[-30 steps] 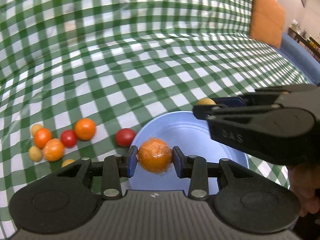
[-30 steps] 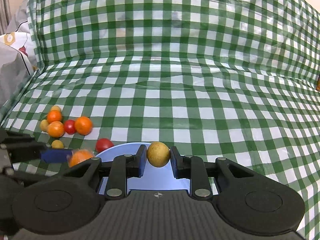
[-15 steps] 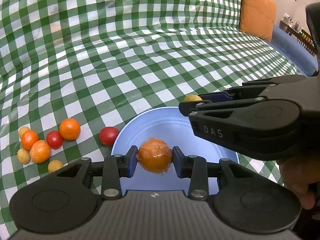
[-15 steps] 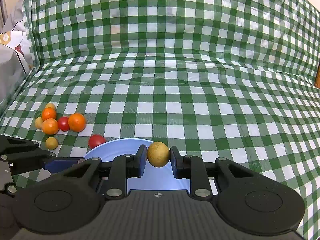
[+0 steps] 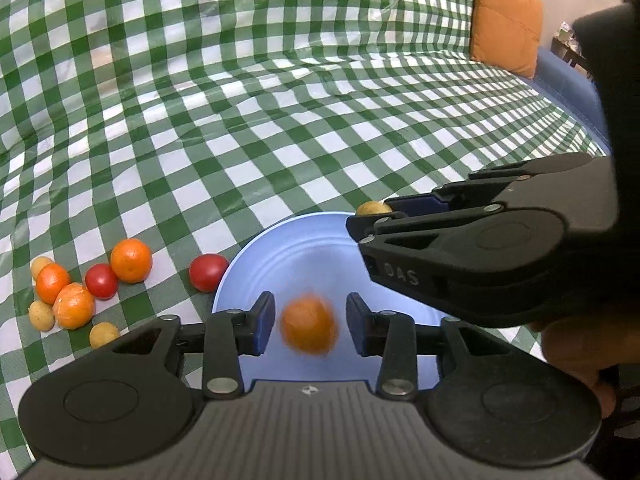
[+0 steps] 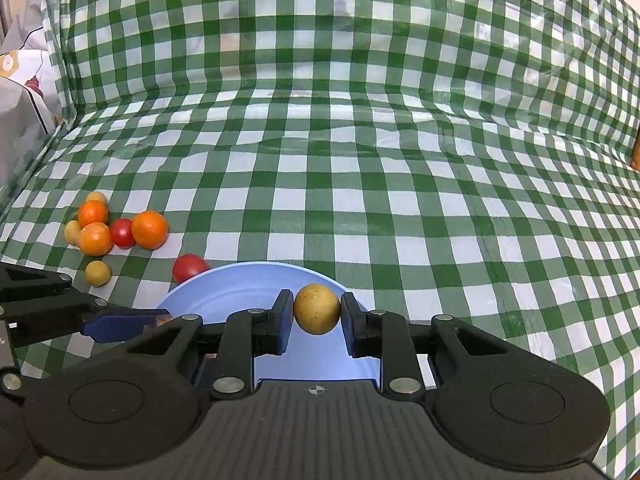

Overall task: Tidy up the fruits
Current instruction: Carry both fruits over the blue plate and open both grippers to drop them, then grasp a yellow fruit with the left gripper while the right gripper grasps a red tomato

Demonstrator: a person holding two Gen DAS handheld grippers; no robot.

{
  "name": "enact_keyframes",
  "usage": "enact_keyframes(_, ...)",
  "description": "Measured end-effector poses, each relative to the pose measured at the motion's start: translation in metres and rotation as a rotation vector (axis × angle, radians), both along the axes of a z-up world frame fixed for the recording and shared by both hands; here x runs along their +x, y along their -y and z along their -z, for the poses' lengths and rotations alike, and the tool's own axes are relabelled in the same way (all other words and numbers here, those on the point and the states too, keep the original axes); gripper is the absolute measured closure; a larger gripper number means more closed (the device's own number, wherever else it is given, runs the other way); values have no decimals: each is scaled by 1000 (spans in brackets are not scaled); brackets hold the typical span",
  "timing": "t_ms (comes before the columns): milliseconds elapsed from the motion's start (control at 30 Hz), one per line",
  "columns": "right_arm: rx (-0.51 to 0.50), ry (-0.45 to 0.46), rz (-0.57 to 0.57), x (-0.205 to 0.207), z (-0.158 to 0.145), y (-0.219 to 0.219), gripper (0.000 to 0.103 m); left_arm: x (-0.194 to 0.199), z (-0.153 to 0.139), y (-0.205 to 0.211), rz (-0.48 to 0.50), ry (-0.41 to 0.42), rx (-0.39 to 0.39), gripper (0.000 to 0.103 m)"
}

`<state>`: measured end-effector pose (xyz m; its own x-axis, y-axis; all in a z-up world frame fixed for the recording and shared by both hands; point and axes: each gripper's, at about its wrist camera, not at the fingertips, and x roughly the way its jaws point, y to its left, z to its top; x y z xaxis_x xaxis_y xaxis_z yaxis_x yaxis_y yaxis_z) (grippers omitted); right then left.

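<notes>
A blue bowl sits on the green checked cloth; it also shows in the right wrist view. My left gripper is open over the bowl, and a blurred orange is falling between its pads. My right gripper is shut on a yellow-brown fruit above the bowl's far rim; in the left wrist view this gripper comes in from the right. A red tomato touches the bowl's left side.
A cluster of oranges, a red tomato and small yellow fruits lies left of the bowl. An orange cushion stands at the back right. A grey patterned fabric is at the far left.
My left gripper has opened and let go of the orange, which drops toward the bowl. My right gripper still holds the yellow-brown fruit over the bowl.
</notes>
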<state>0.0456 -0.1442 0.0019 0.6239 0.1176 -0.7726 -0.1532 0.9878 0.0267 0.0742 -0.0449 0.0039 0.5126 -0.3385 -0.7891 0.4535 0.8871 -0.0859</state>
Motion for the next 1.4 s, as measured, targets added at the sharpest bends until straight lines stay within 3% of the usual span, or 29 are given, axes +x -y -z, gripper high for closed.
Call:
enact_keyframes(100, -2, -2, 10, 0, 0, 2, 63, 0, -1, 0, -1, 7, -1, 50)
enact_keyframes(167, -8, 1, 15, 0, -1, 2, 62, 0, -1, -1, -8, 7, 2, 50)
enact_keyframes(633, -53, 26, 6, 1, -2, -3, 62, 2, -5, -8, -43, 4, -4, 50)
enact_keyframes(1400, -29, 37, 9, 1, -5, -1, 62, 4, -6, -8, -74, 1, 10, 50)
